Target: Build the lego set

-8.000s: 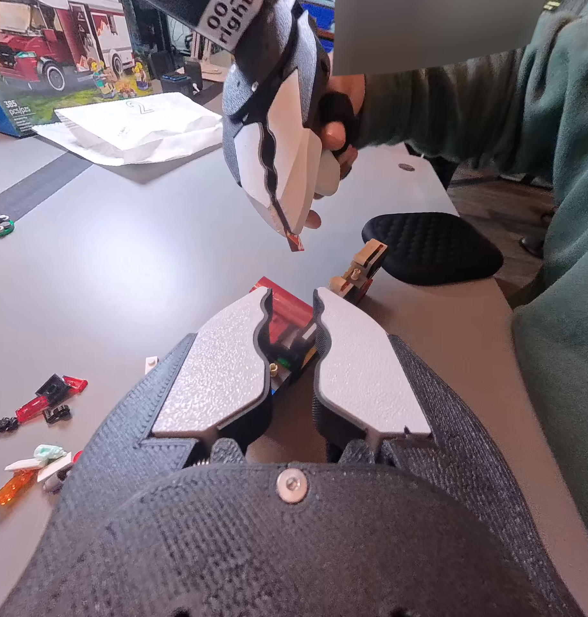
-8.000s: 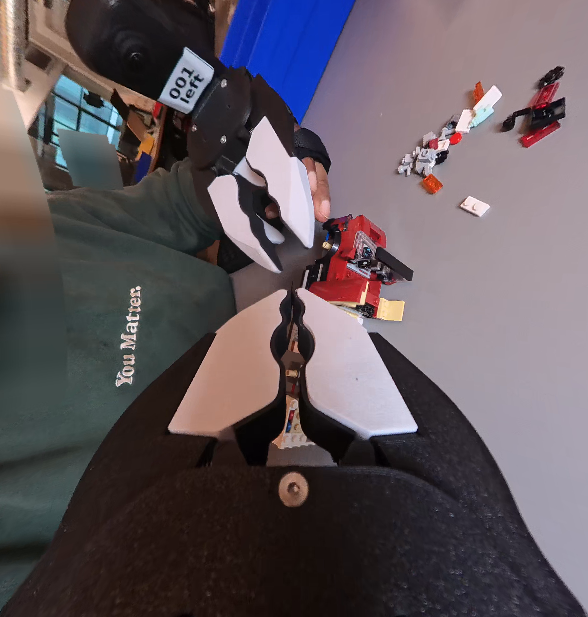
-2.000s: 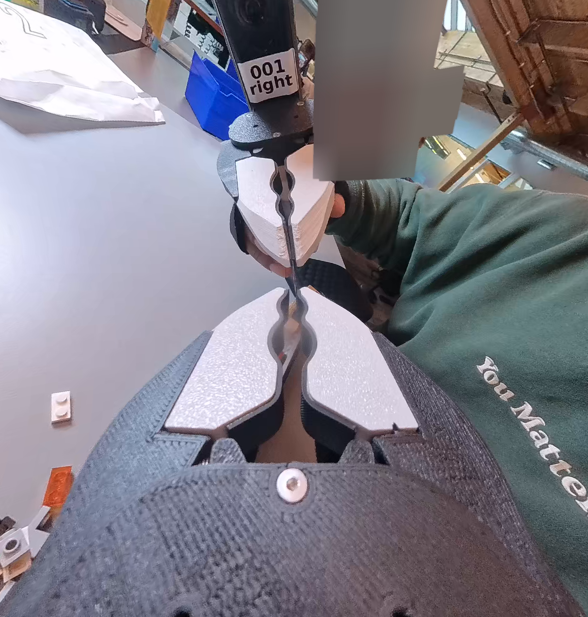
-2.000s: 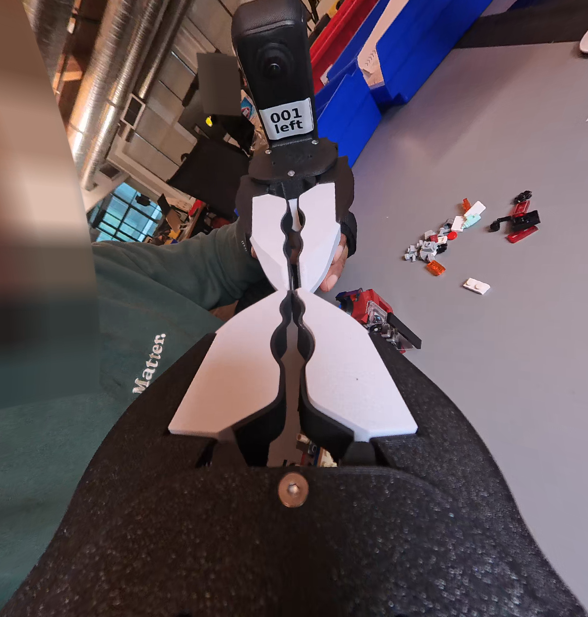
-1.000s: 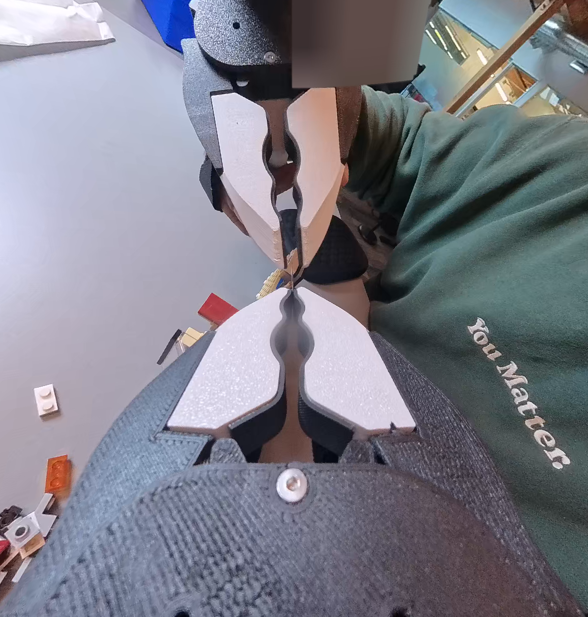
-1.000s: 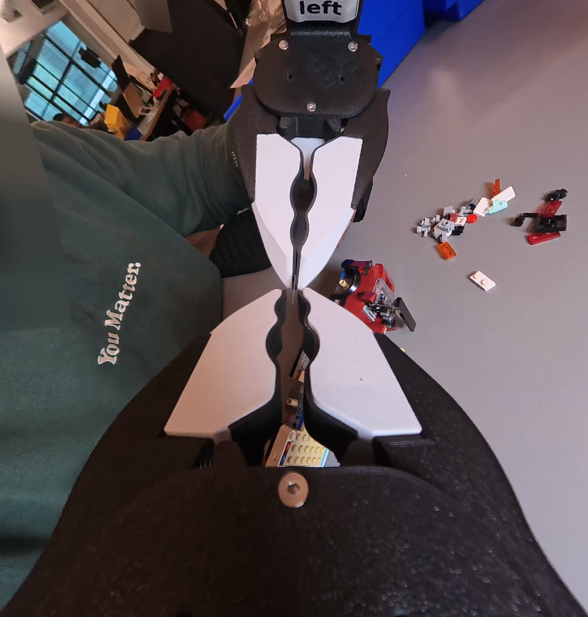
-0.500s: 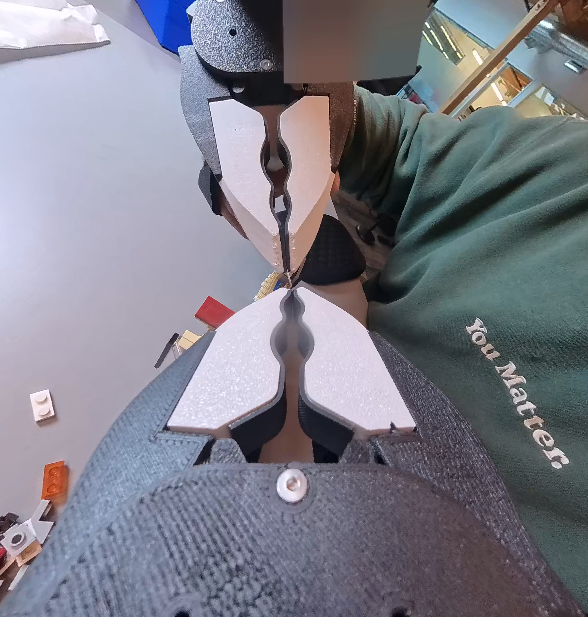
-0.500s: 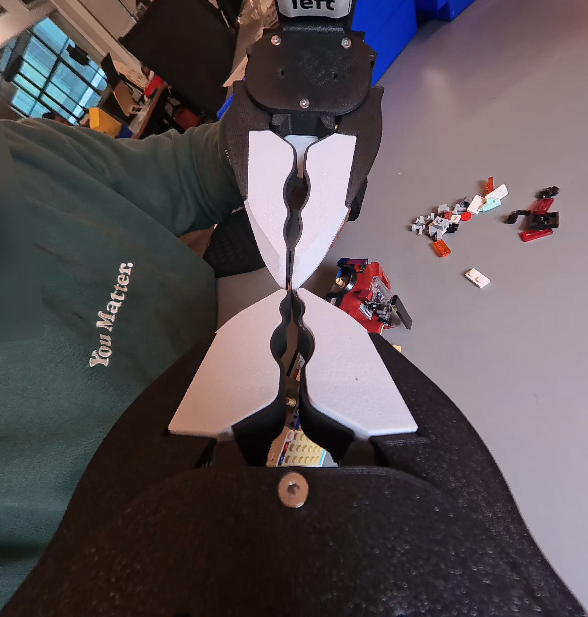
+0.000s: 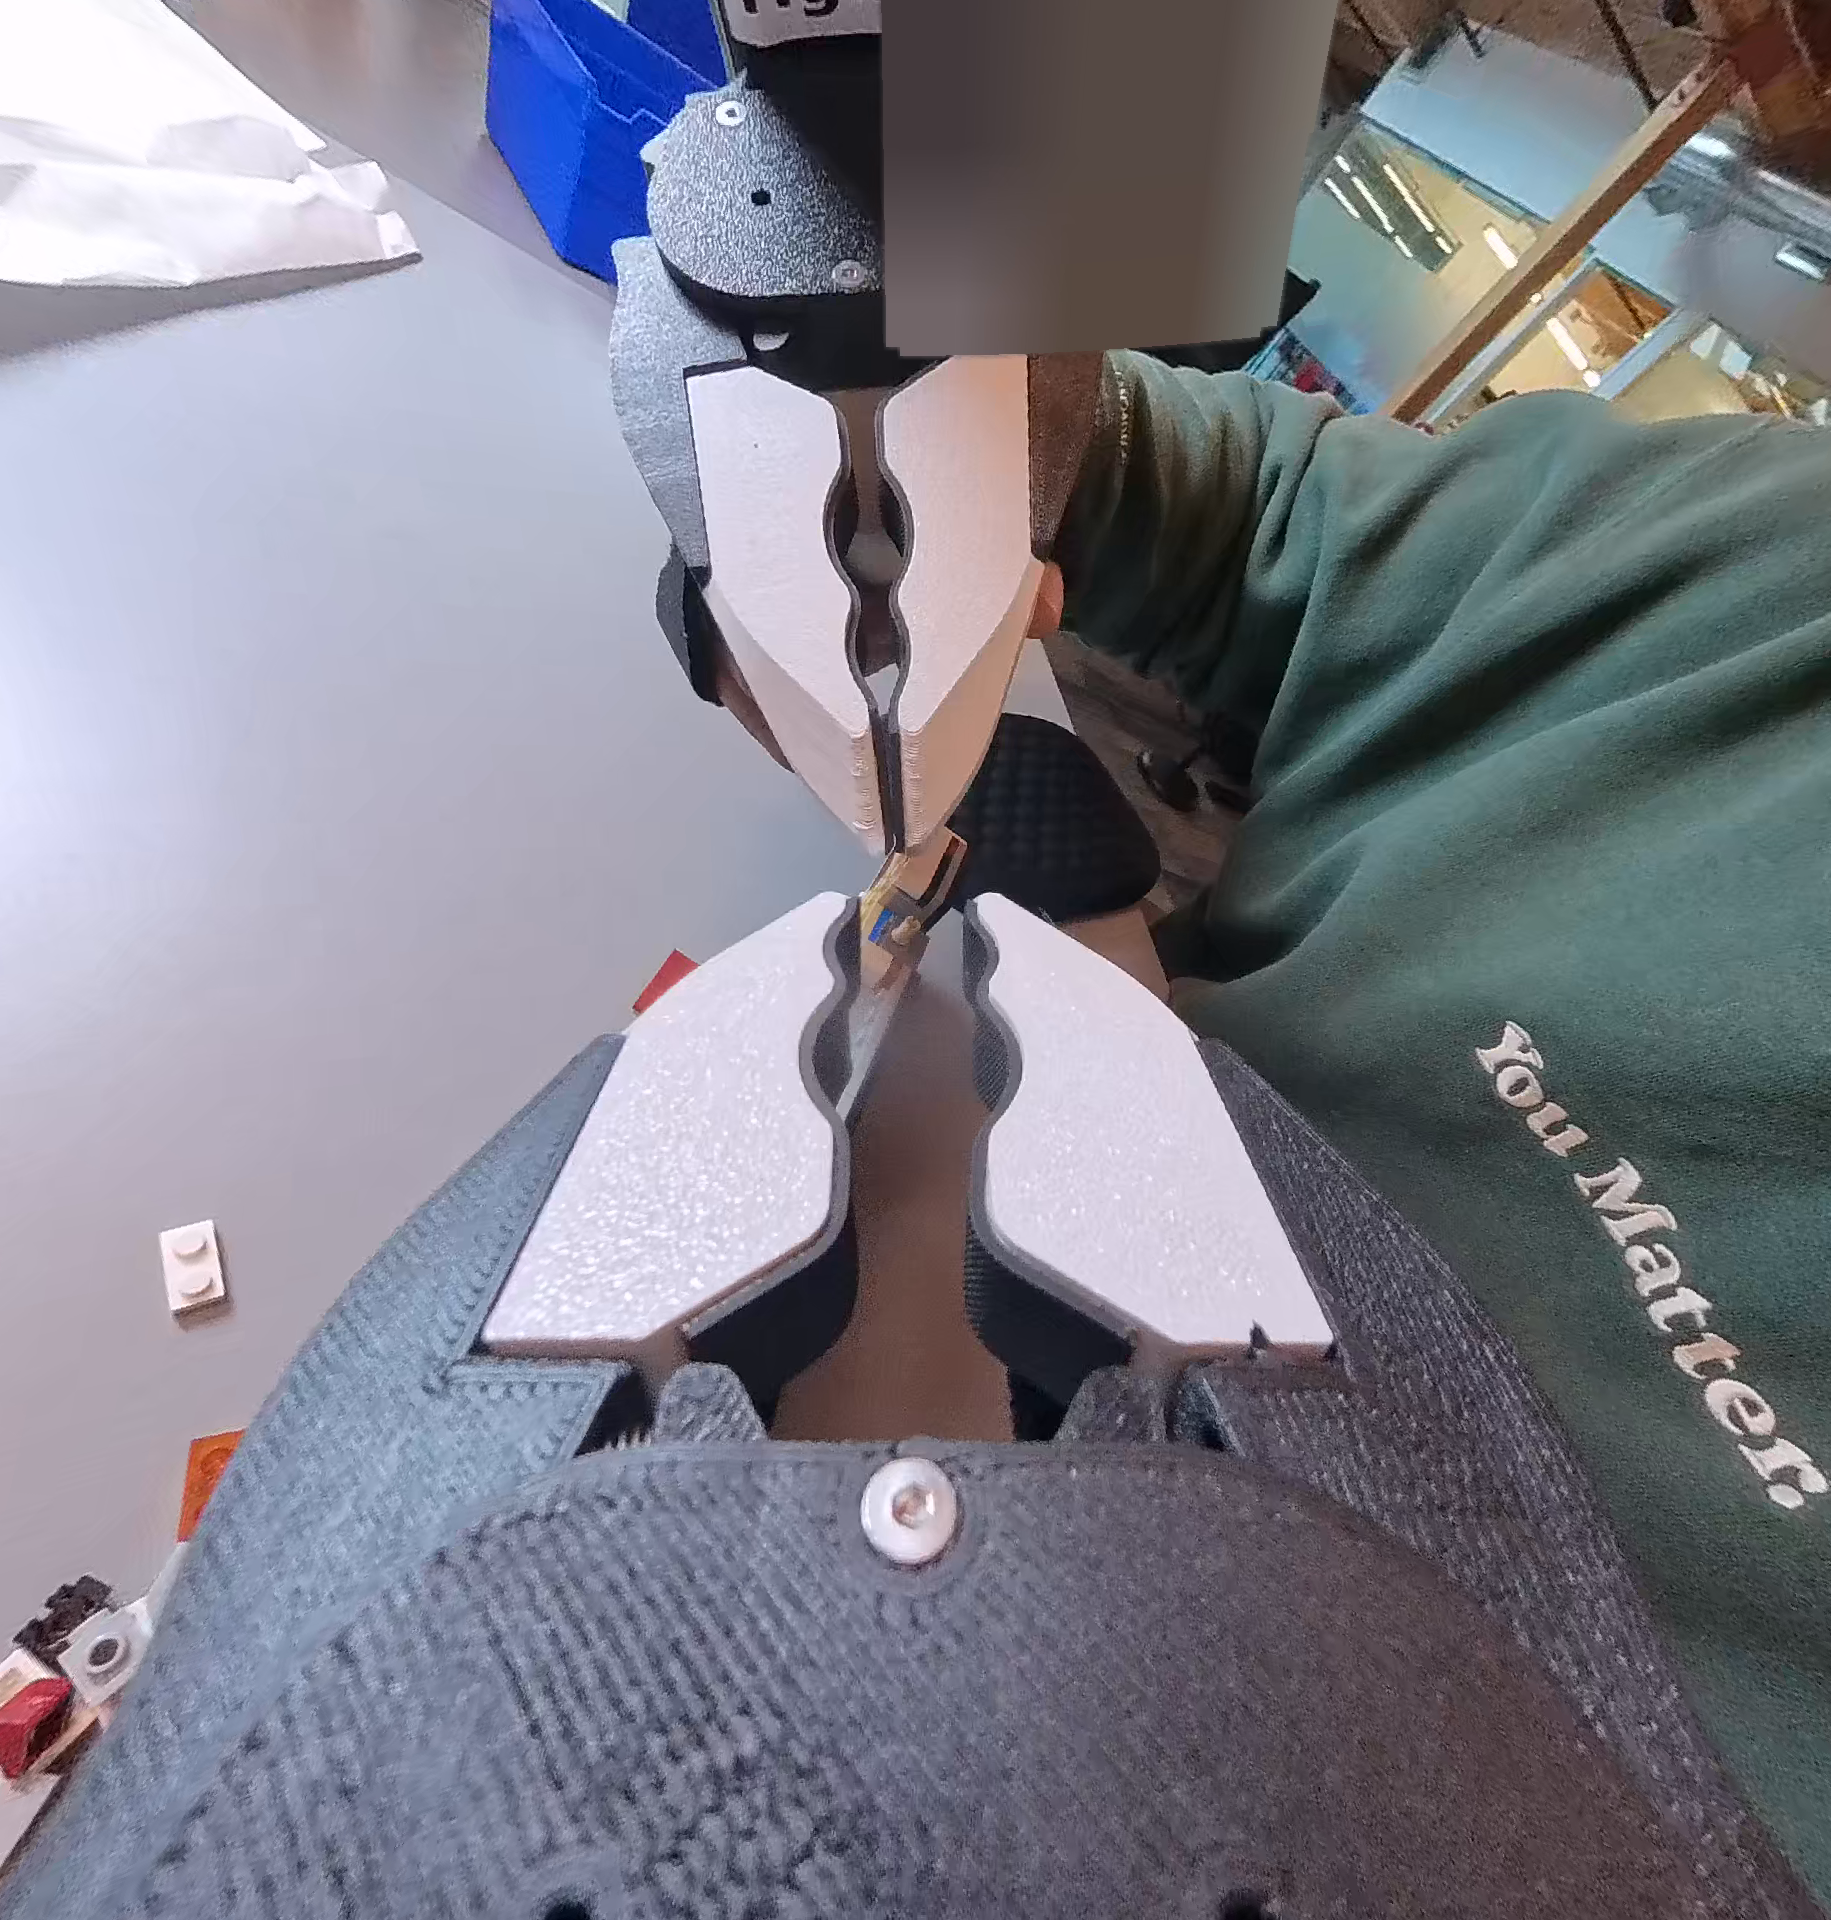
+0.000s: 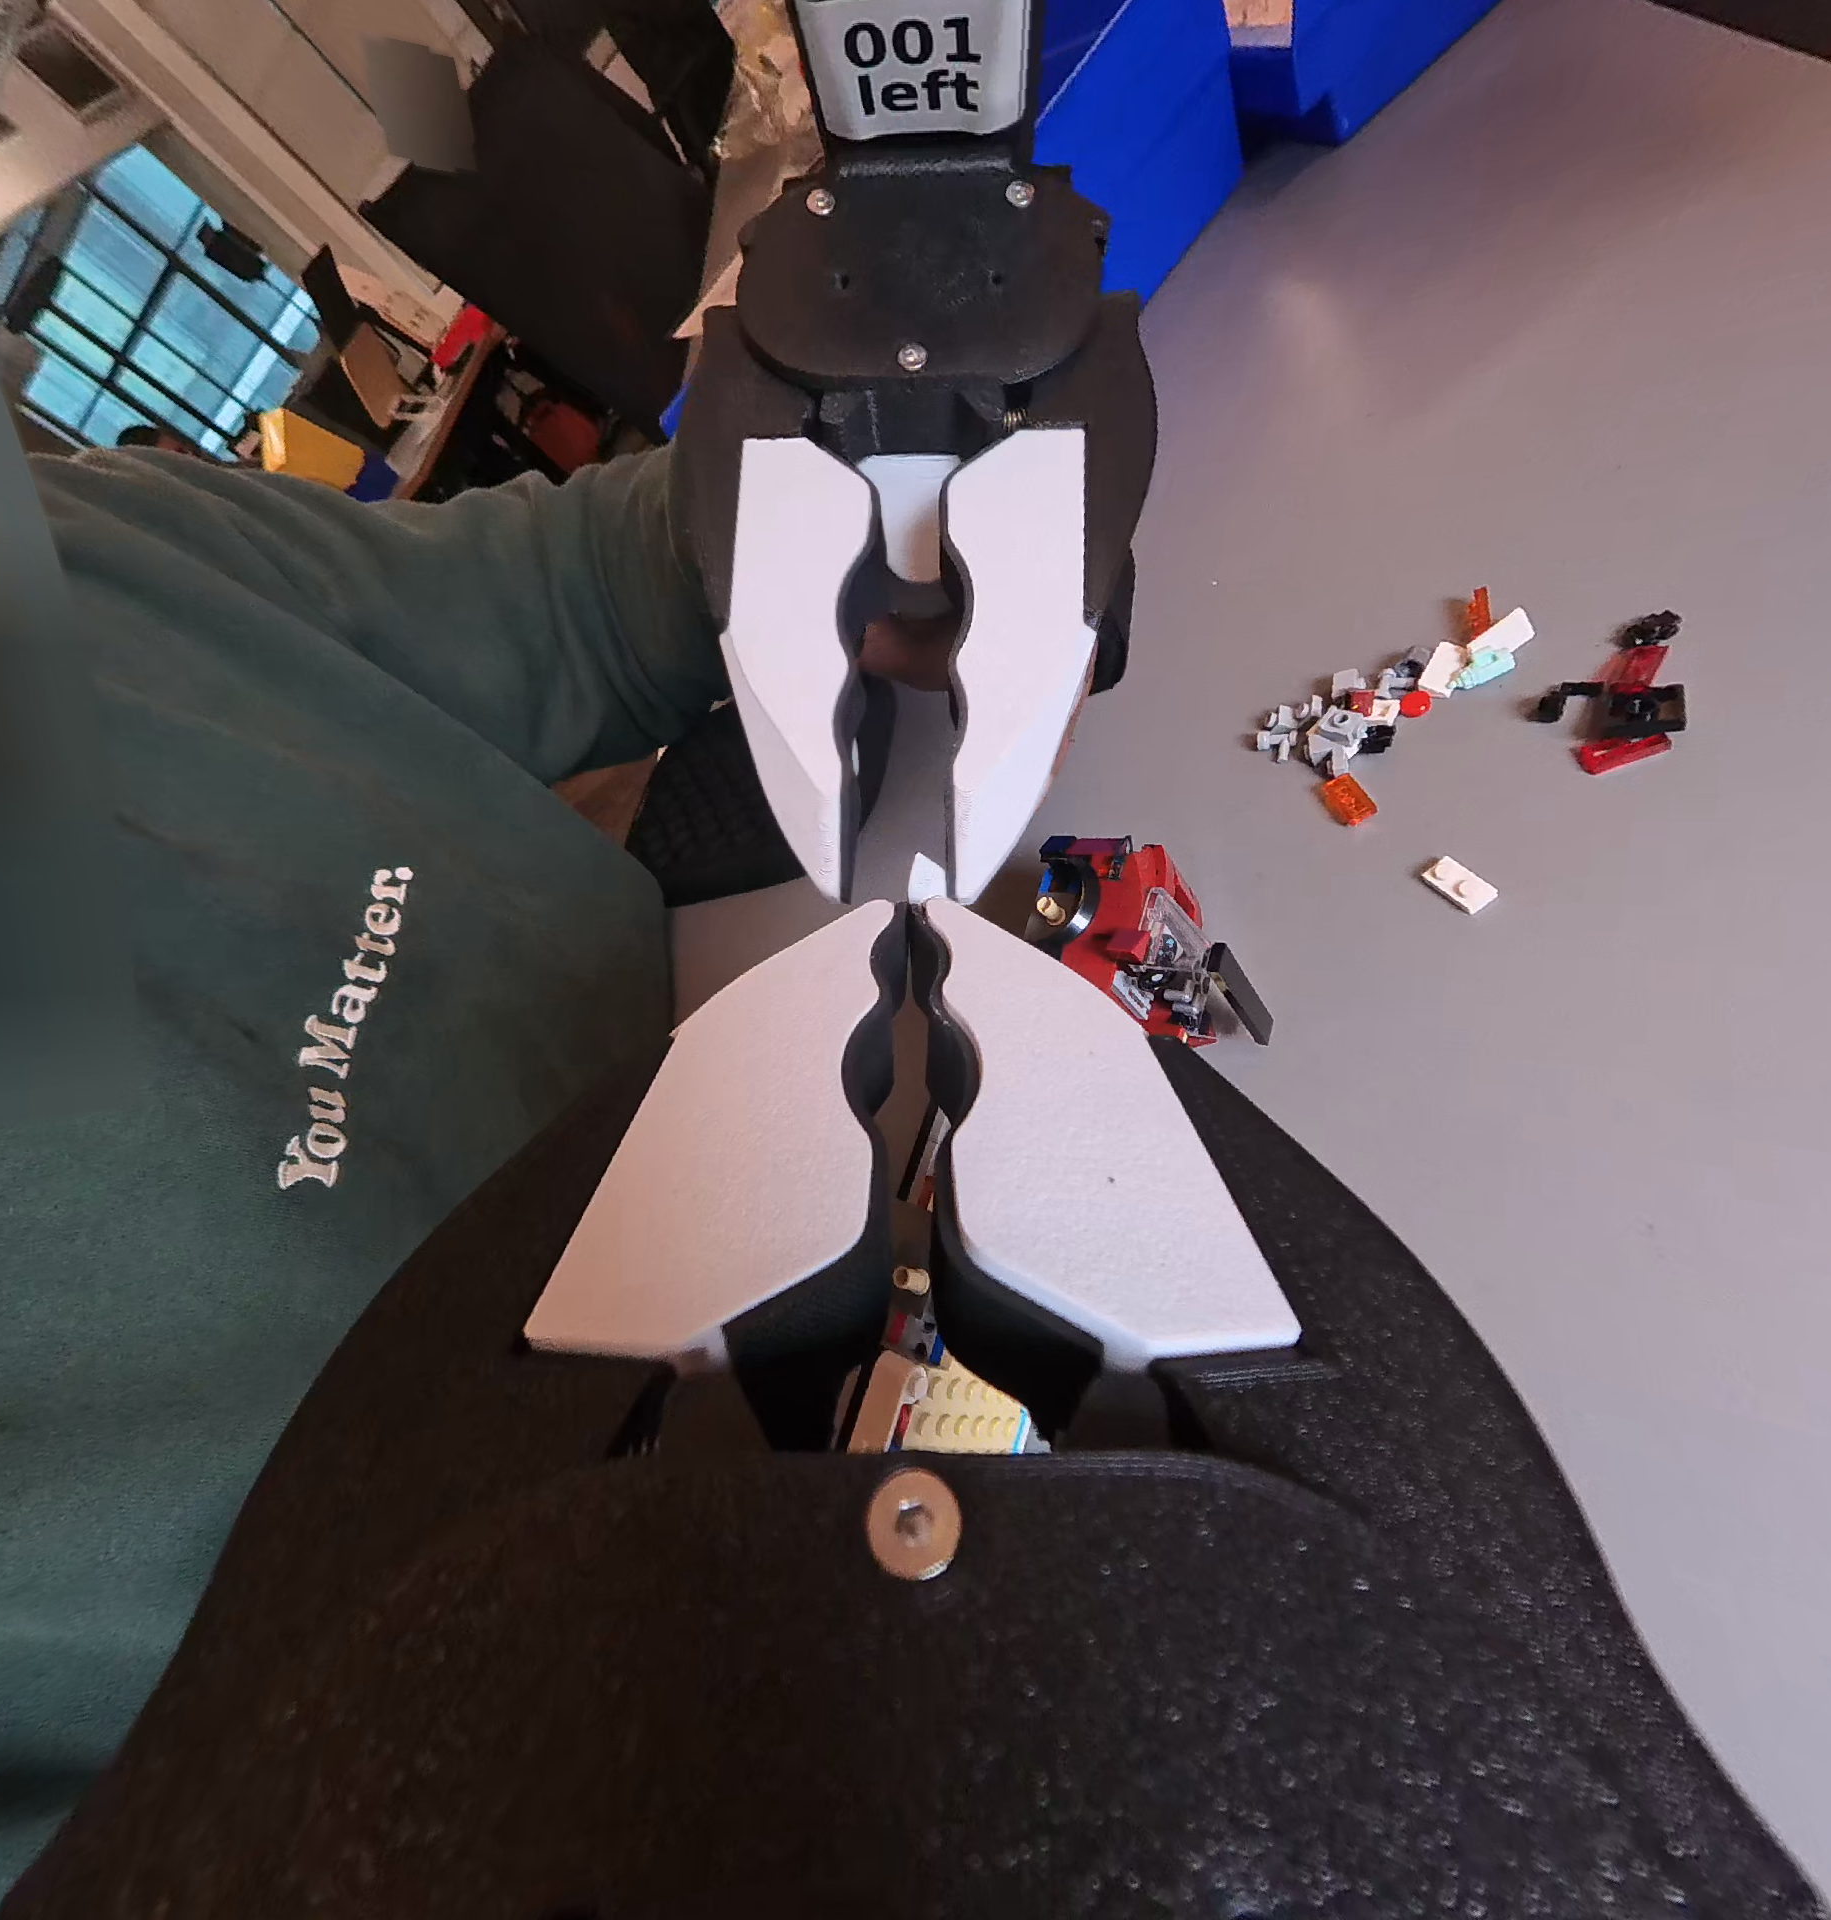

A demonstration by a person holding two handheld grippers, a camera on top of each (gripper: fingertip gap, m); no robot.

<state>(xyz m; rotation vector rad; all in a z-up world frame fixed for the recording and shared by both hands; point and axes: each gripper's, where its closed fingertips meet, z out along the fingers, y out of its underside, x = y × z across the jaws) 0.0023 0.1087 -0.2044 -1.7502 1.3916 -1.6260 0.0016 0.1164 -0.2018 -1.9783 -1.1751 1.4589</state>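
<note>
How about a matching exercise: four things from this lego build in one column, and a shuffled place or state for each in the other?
1. left hand-held gripper
2. right hand-held gripper
3. red lego vehicle
4. white two-stud plate

A. flat on the table, by itself
B. shut on a small lego piece
C. open
D. on the table, close beside the meeting tips

Pairs: 1-C, 2-B, 3-D, 4-A

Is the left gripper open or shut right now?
Open. The left gripper's fingers stand visibly apart in both wrist views, while the right gripper is pinched shut on a small lego assembly.
</note>
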